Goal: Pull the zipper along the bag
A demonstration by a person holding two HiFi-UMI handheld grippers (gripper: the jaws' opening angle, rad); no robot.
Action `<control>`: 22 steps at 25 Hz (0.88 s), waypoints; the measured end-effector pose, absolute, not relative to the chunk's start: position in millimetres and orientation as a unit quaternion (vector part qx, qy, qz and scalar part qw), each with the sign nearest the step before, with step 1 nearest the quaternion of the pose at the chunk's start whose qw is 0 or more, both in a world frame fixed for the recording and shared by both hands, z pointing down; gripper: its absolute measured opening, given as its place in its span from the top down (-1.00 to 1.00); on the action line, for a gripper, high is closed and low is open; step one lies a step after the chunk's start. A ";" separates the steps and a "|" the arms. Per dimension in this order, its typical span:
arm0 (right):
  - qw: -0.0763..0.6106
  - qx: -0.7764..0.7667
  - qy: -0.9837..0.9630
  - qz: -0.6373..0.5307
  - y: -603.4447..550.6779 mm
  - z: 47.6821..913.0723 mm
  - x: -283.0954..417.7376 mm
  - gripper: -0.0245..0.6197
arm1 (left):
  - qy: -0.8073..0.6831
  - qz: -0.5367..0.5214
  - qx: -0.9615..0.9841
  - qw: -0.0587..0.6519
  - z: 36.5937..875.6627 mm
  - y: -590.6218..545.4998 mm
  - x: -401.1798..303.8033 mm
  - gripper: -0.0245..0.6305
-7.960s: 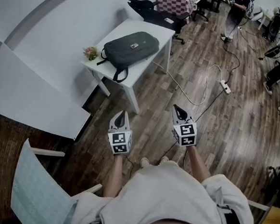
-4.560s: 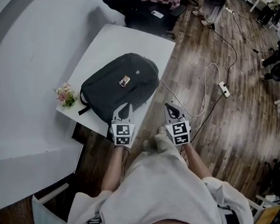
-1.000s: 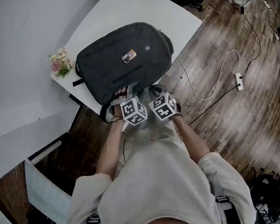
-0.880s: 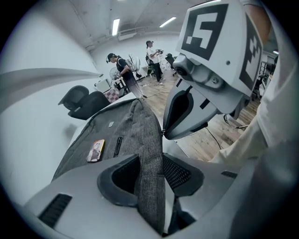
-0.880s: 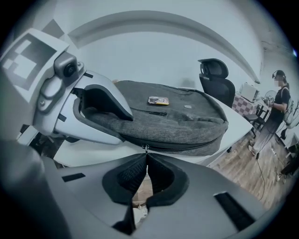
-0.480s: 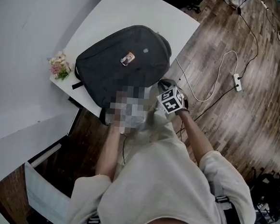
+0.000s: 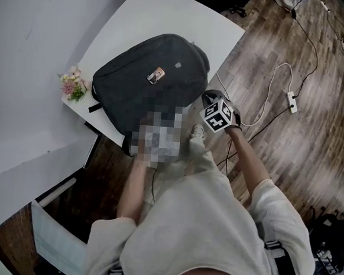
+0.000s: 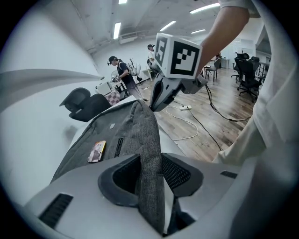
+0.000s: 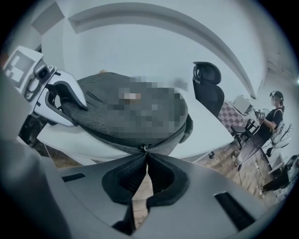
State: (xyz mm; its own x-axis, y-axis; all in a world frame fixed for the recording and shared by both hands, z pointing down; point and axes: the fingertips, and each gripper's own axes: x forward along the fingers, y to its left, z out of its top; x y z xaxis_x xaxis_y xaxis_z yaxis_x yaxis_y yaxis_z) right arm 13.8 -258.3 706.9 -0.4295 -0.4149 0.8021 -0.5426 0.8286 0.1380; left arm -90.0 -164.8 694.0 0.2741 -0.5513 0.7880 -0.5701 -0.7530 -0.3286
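The small metal zipper pull (image 9: 145, 150) sits on the side seam of a dark grey bag (image 7: 147, 81), which lies flat on a white table (image 7: 188, 10) with its long axis running from the person's side toward the table's far end. The right gripper (image 9: 145, 156) has its jaws clenched on that pull, at the bag's edge that overhangs the wooden floor (image 7: 289, 149). From the pull, the zipper track (image 9: 107, 135) runs one way along the seam toward the left gripper (image 8: 152, 158) and the other way up around the bag's far rounded corner. The left gripper's jaws have just been closing and grasp a raised fold of the bag's fabric at its near corner. Seen from there, the right gripper lies straight ahead along the same edge. The coming pull probably runs lengthwise, away from the anchoring left gripper; the right hand is the nearer one.
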 end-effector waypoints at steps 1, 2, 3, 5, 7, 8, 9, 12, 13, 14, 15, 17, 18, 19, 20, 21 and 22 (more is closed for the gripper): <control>0.456 0.282 -0.841 0.068 -263.2 707.0 15.9 0.84 | -0.351 0.489 0.799 0.010 694.1 -164.5 -90.3 0.42; 0.461 0.278 -0.840 0.063 -267.7 707.3 17.2 0.84 | -0.350 0.488 0.799 0.009 694.4 -164.1 -90.8 0.42; 0.467 0.273 -0.839 0.057 -271.9 707.8 18.2 0.84 | -0.350 0.488 0.799 0.009 694.6 -163.9 -91.1 0.42; 0.475 0.266 -0.837 0.046 -280.5 708.5 20.5 0.84 | -0.349 0.488 0.800 0.008 694.5 -163.6 -90.6 0.43; 0.482 0.262 -0.835 0.037 -290.6 708.2 23.3 0.84 | -0.349 0.486 0.801 0.007 694.3 -163.3 -90.1 0.43; 0.486 0.260 -0.834 0.033 -296.4 707.8 24.9 0.83 | -0.349 0.486 0.801 0.007 694.3 -163.2 -90.0 0.43; 0.489 0.259 -0.832 0.030 -302.6 707.3 26.5 0.83 | -0.349 0.486 0.801 0.007 694.3 -163.1 -90.0 0.43; 0.497 0.257 -0.829 0.021 -322.8 704.7 30.6 0.83 | -0.350 0.485 0.802 0.005 694.3 -163.2 -89.9 0.44; 0.500 0.255 -0.827 0.017 -329.4 704.0 31.4 0.83 | -0.350 0.484 0.802 0.005 694.2 -163.0 -89.6 0.44; 0.504 0.253 -0.826 0.012 -335.8 703.8 31.7 0.83 | -0.350 0.484 0.802 0.005 694.4 -162.7 -89.4 0.44; 0.508 0.249 -0.824 0.005 -341.9 704.0 31.6 0.83 | -0.349 0.484 0.803 0.005 694.7 -162.4 -89.3 0.44; 0.517 0.241 -0.821 -0.007 -353.1 704.6 30.0 0.84 | -0.348 0.484 0.803 0.005 695.0 -162.3 -89.6 0.44; 0.519 0.237 -0.821 -0.010 -358.0 704.6 29.0 0.83 | -0.348 0.483 0.803 0.005 694.9 -162.7 -89.8 0.44; 0.521 0.233 -0.821 -0.012 -362.4 704.6 27.9 0.83 | -0.350 0.483 0.803 0.005 694.8 -163.5 -90.1 0.44; 0.522 0.229 -0.821 -0.015 -366.6 704.7 26.7 0.83 | -0.351 0.482 0.802 0.007 694.6 -164.7 -90.3 0.44; 0.524 0.227 -0.821 -0.018 -370.6 704.7 25.2 0.82 | -0.352 0.482 0.802 0.009 694.4 -165.8 -90.7 0.44; 0.525 0.225 -0.820 -0.021 -374.4 704.9 23.5 0.82 | -0.353 0.482 0.802 0.011 694.4 -166.6 -91.2 0.45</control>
State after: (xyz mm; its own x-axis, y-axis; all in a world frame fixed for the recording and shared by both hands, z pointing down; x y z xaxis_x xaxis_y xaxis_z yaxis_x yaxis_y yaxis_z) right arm 23.5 -374.4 704.9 -0.3473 -0.3913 0.8522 -0.3462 0.8981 0.2713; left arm -91.2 -166.6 694.4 0.2871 -0.5554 0.7805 -0.5769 -0.7507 -0.3220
